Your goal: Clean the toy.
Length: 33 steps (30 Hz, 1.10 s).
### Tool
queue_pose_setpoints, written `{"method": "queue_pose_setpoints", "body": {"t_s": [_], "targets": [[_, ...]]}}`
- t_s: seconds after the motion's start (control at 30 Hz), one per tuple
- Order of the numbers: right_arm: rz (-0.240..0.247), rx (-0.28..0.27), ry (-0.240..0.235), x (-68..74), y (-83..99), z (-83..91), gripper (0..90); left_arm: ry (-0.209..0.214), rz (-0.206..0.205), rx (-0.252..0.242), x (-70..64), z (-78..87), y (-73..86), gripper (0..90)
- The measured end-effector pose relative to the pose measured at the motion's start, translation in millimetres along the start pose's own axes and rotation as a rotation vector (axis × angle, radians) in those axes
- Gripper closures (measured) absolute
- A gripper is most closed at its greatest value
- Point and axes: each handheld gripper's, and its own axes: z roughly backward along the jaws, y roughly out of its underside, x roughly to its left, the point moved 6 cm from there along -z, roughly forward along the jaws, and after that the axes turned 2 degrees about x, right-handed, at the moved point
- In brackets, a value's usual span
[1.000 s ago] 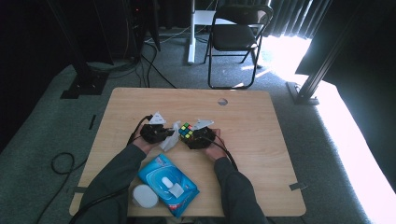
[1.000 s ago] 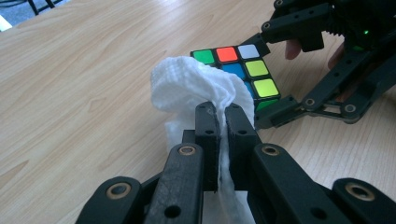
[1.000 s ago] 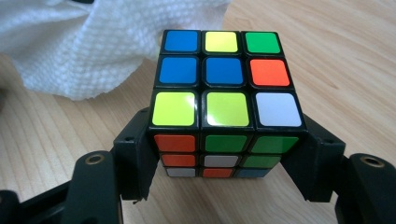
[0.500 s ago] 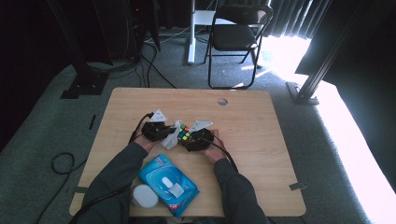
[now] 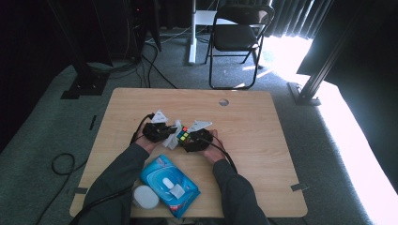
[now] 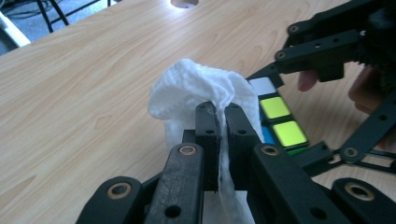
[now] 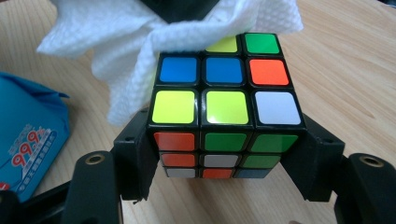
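A scrambled colour cube (image 7: 224, 100) sits clamped between the jaws of my right gripper (image 7: 224, 161), which is shut on its two sides. My left gripper (image 6: 221, 122) is shut on a white wet wipe (image 6: 201, 91), and the wipe lies against the cube's (image 6: 278, 116) top face. In the high view both grippers meet at the table's middle, the left gripper (image 5: 165, 132) left of the cube (image 5: 183, 136) and the right gripper (image 5: 195, 139) around it. The wipe (image 7: 140, 42) drapes over the cube's far-left edge.
A blue pack of wet wipes (image 5: 169, 185) lies near the table's front edge, with a white round lid (image 5: 145, 198) beside it. The wooden table (image 5: 263, 140) has a cable hole (image 5: 224, 102) at the back. A folding chair (image 5: 237, 37) stands beyond the table.
Both grippers, with cube and wipe, have shifted slightly back and forth over the table's middle; the wipe stays pressed on the cube. Holds are unchanged.
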Motion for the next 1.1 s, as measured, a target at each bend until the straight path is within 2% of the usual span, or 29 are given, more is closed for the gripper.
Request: {"method": "queue_pose_setpoints", "body": {"t_s": [0.13,0.5,0.7,0.93,1.1], "targets": [[-0.005,-0.004,0.003,0.2,-2.6,-0.2,34.3,0.008,-0.025,0.0,-5.1,0.7,-2.7,86.5],[-0.016,-0.007,0.007,-0.7,-3.9,-0.6,34.3,0.011,-0.035,-0.003,-6.5,0.8,-3.2,86.4],[-0.013,-0.014,0.004,0.6,-5.5,0.5,34.3,0.003,-0.025,-0.005,-2.5,2.0,-2.7,86.4],[-0.008,-0.028,-0.015,5.8,-6.4,1.0,34.4,-0.028,0.005,-0.015,5.0,3.0,-1.5,86.4],[-0.006,-0.028,-0.019,7.8,-7.6,0.0,34.3,-0.027,0.006,-0.015,3.6,3.6,-1.8,86.4]]}}
